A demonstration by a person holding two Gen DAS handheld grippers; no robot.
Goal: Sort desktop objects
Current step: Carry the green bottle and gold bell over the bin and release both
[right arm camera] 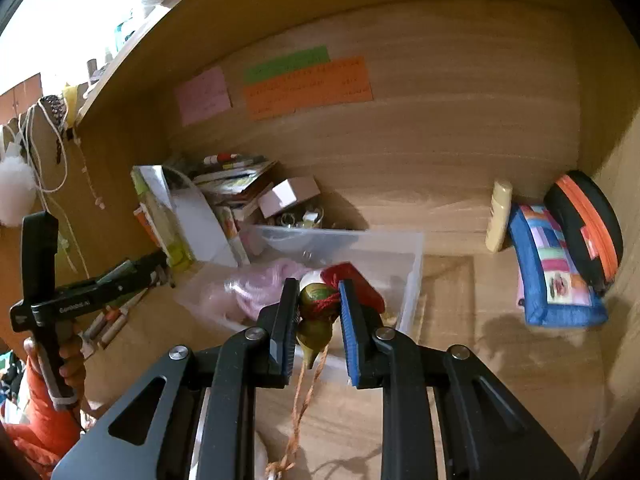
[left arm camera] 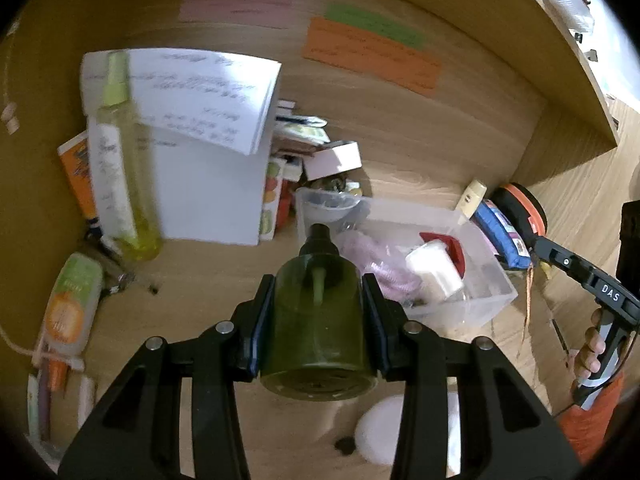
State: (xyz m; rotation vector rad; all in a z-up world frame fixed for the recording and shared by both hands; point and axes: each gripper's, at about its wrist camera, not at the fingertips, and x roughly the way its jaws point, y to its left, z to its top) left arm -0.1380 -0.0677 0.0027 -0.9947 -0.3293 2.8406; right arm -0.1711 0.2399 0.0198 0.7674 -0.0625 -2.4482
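My left gripper (left arm camera: 319, 316) is shut on a dark green pump bottle (left arm camera: 316, 320), held on its side above the desk with the pump head pointing at the clear plastic bin (left arm camera: 484, 308). My right gripper (right arm camera: 316, 316) is shut on a small green gourd ornament (right arm camera: 314, 330) wound with red thread, with an orange string (right arm camera: 300, 412) trailing down. It hangs at the near edge of the same bin (right arm camera: 412, 280), which holds a pink bundle (right arm camera: 260, 288) and a red-topped white item (left arm camera: 436, 272).
A tall yellow spray bottle (left arm camera: 120, 160), white papers (left arm camera: 208, 120) and stacked books (right arm camera: 236, 184) stand at back left. A blue patchwork pouch (right arm camera: 552, 276), a black-and-orange case (right arm camera: 588, 228) and a cream tube (right arm camera: 498, 216) sit at right. Pens and tubes (left arm camera: 72, 304) lie at left.
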